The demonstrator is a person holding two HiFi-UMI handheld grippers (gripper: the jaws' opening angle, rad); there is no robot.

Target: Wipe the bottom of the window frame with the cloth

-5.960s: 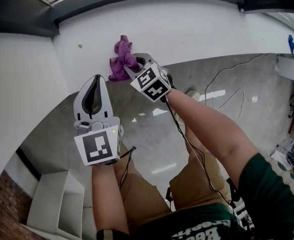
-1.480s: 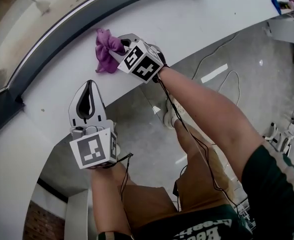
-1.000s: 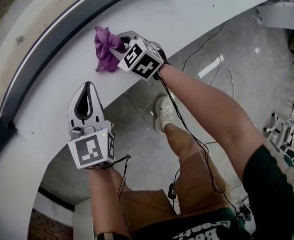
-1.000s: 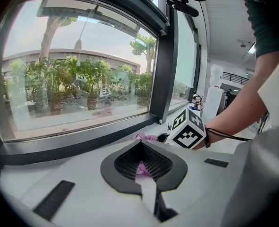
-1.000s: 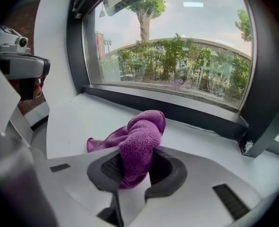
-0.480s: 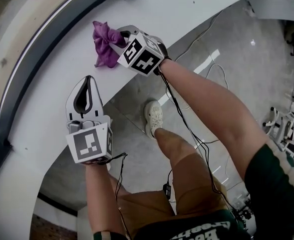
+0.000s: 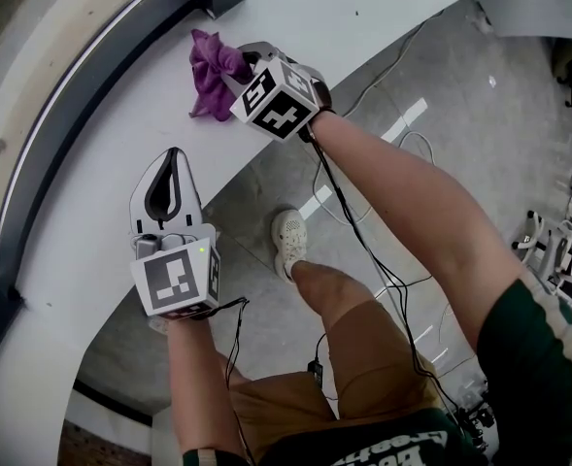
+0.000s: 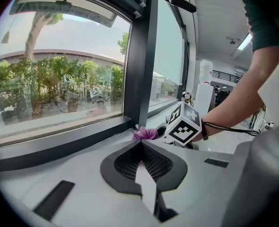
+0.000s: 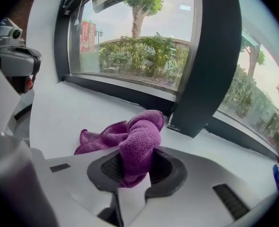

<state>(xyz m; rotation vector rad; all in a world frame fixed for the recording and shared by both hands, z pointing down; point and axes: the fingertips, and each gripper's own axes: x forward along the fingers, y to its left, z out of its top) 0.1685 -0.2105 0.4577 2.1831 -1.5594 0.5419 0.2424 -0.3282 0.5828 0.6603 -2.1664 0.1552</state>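
A crumpled purple cloth point(image 7: 211, 69) point(image 9: 132, 138) point(image 8: 145, 134) lies on the white window sill point(image 7: 120, 192), close to the dark bottom rail of the window frame point(image 7: 72, 115) point(image 9: 125, 94) and beside a dark upright mullion point(image 9: 208, 60). My right gripper point(image 7: 239, 66) point(image 9: 135, 167) is shut on the cloth, which bulges out between its jaws. The left gripper point(image 7: 165, 175) point(image 8: 141, 164) hovers over the sill nearer to me, jaws closed together with nothing held.
The sill curves along the glass point(image 8: 49, 84). Below its edge is a grey glossy floor point(image 7: 441, 153) with white cables point(image 7: 392, 51), and the person's legs and shoe point(image 7: 290, 241). Equipment point(image 7: 557, 250) stands at the far right.
The right gripper has dragged the cloth along the sill toward the dark mullion at the frame. The left gripper has followed alongside, still shut.
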